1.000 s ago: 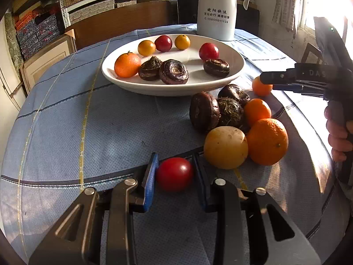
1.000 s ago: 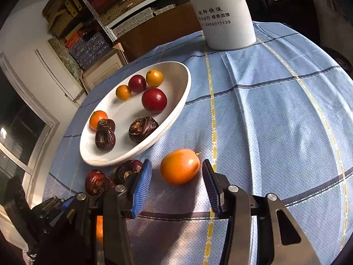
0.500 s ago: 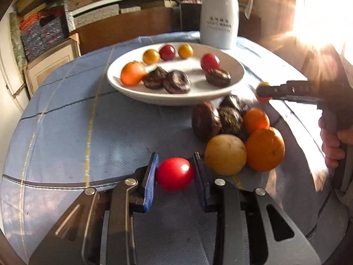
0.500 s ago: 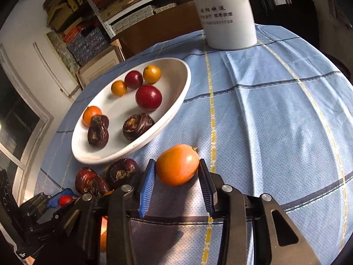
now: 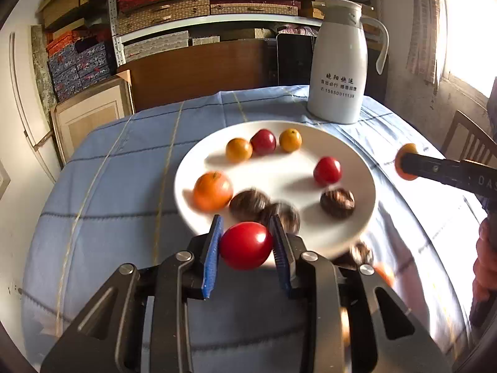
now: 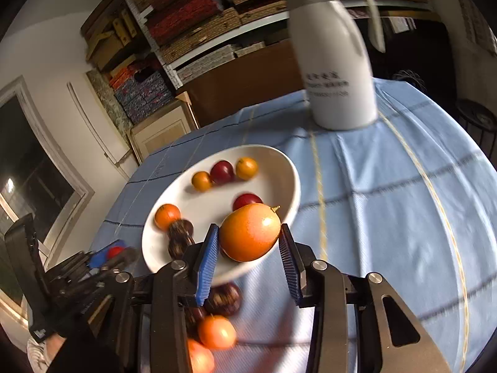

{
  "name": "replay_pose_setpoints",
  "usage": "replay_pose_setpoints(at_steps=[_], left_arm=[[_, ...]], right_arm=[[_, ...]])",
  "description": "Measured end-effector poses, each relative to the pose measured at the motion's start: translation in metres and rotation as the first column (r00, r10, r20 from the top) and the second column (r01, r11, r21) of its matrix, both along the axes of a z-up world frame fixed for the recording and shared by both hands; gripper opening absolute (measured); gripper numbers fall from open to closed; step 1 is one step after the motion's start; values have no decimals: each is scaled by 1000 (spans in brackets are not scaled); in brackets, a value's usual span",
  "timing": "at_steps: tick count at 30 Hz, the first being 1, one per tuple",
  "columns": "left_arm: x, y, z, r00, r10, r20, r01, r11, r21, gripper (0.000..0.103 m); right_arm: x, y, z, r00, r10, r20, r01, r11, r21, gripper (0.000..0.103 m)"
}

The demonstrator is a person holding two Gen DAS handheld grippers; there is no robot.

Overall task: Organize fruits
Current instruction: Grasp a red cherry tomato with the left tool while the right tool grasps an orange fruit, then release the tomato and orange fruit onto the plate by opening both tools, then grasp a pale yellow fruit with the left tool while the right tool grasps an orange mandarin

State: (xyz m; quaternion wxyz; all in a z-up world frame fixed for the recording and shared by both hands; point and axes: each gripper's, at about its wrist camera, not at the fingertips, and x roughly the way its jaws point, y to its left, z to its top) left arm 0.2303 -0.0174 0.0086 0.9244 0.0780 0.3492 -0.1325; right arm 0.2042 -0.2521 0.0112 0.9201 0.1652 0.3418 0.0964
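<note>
Left tongs [image 5: 246, 245] are clamped on a red tomato [image 5: 246, 245], right tongs [image 6: 248, 245] on an orange fruit [image 6: 250, 231], near the plate [image 5: 357, 168]; round fruit could be squeezed out.

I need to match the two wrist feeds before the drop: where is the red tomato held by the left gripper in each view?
Left wrist: red tomato bottom centre, clamped in the left gripper, before the white plate.
Right wrist: same tomato, small, far left, beside the plate's near rim.
Shared landmark: the white jug behind the plate.
</note>
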Motion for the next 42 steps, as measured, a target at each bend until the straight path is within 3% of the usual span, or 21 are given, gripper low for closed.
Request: replay_pose_setpoints(at_steps=[8, 9, 11, 13, 16, 19, 20, 22, 27, 34, 39, 42], left_arm=[[50, -14, -18, 1000, 12, -24, -12, 1000, -16, 33], [54, -13, -19, 1000, 20, -17, -20, 1000, -15, 36], [54, -12, -20, 1000, 12, -14, -12, 1000, -14, 57], [50, -11, -18, 1000, 17, 14, -17, 1000, 6, 69], [42, -9, -13, 999, 21, 39, -22, 1000, 17, 70], [29, -2, -10, 997, 42, 72, -44, 999, 27, 90], [23, 1, -9, 994, 57, 90, -60, 997, 39, 91], [13, 8, -12, 992, 78, 99, -83, 995, 50, 91], [-11, 25, -23, 995, 90, 37, -90, 996, -12, 92], [-60, 25, -24, 997, 50, 54, -48, 998, -34, 98], [-73, 7, -31, 999, -16, 46, 16, 1000, 11, 98], [-80, -10, -36, 996, -72, 53, 68, 995, 79, 98]], right_arm=[[67, 53, -15, 995, 82, -62, -85, 995, -50, 40], [74, 58, -21, 993, 89, -81, -94, 994, -53, 41], [78, 60, -26, 992, 92, -92, -98, 993, -70, 42], [76, 58, -26, 994, 71, -81, -78, 993, -87, 43], [70, 49, -20, 996, 58, -65, -62, 997, -54, 44], [54, 41, -13, 998, 43, -39, -45, 997, -59, 52], [49, 40, -12, 999, 37, -31, -39, 997, -65, 53], [35, 37, -8, 1000, 26, -10, -27, 996, -79, 57], [-7, 22, -17, 1000, 21, -12, -21, 999, -33, 62], [-40, 13, -25, 1000, 17, -21, -17, 1000, -15, 67], [-53, 11, -26, 1000, 18, -14, -18, 1000, -1, 67], [-57, 12, -27, 1000, 23, -20, -23, 1000, -6, 71]])
